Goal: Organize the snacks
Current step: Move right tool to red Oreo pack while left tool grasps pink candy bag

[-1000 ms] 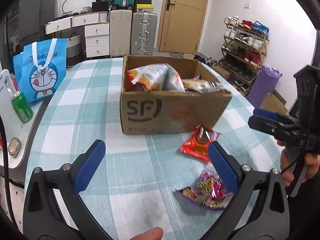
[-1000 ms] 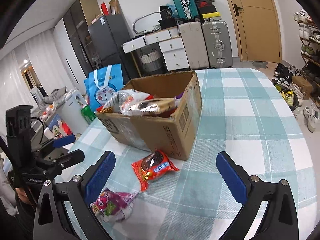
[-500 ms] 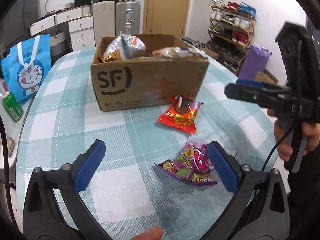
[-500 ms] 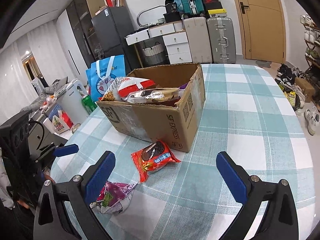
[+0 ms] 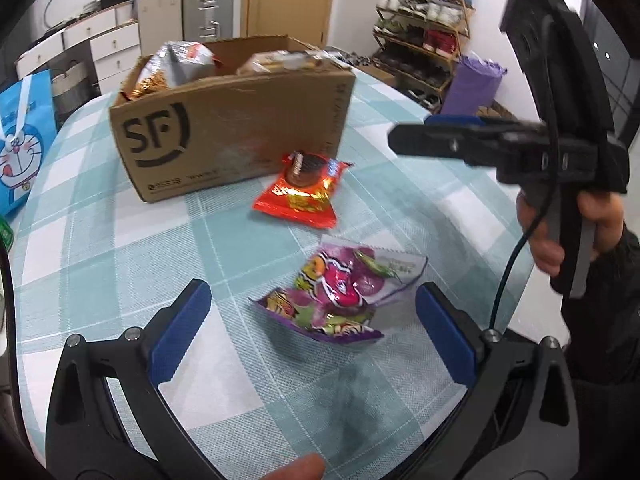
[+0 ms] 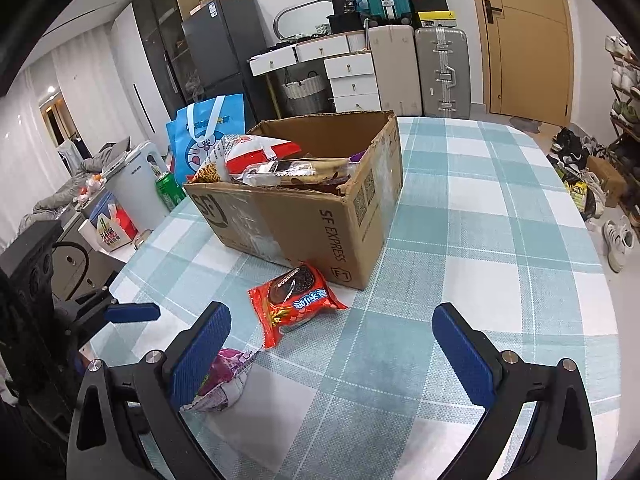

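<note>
Lying loose on the checked tabletop point(image 5: 120, 248), two snack packets sit on the near side of the cardboard box point(image 5: 240, 120), which serves as the reference for everything else. That box, printed with "SF" on one wall and "SF EXPRESS" on another, stands open at the top and already holds several packets, among them a silver and red bag point(image 6: 256, 150) and a long clear-wrapped bar point(image 6: 296, 170) resting across the pile. A red cookie packet point(image 5: 304, 192) lies flat just beside the box's near corner, apart from its wall by a thin strip of cloth. Farther from the box, a purple candy bag point(image 5: 336, 296) lies crumpled on the cloth, well clear of the red packet. The left gripper point(image 5: 312, 340) hovers over the purple bag with its blue fingers point(image 5: 180, 332) spread wide on either side of it, gripping nothing and not touching the bag. The right gripper point(image 6: 332, 356) hangs on the same side of the box, aimed at the red packet, its blue fingers point(image 6: 464, 352) likewise wide apart and empty; the purple bag shows partly behind its left finger. A hand point(image 5: 568, 232) wraps the right gripper's handle, seen in the left wrist view. Beyond the box, off the tabletop's far edge, stand a blue cartoon tote bag point(image 6: 208, 136) and a green can point(image 6: 170, 194).
</note>
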A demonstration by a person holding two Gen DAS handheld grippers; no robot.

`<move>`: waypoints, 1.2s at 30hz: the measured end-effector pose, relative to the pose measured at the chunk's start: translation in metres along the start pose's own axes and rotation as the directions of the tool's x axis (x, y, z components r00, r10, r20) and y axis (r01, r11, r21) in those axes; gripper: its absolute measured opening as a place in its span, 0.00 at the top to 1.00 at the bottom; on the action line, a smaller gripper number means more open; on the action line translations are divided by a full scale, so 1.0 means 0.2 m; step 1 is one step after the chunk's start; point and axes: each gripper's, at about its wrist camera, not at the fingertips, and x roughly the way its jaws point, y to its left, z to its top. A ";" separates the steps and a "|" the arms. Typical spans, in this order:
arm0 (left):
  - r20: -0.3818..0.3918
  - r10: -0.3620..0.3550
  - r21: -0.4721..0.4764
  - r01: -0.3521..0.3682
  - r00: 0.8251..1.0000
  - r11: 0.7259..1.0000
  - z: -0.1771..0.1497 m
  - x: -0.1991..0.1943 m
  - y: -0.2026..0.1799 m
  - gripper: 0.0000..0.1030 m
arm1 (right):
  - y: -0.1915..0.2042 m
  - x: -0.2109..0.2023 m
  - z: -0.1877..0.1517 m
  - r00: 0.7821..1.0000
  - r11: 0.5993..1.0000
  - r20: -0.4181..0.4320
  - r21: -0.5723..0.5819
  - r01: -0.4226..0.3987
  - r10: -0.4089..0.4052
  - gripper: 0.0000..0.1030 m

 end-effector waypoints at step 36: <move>0.096 -0.007 -0.084 0.015 0.995 0.996 0.02 -0.01 0.15 0.61 | 0.02 0.15 -0.02 0.998 0.999 -0.054 0.017 0.028 -0.027 0.01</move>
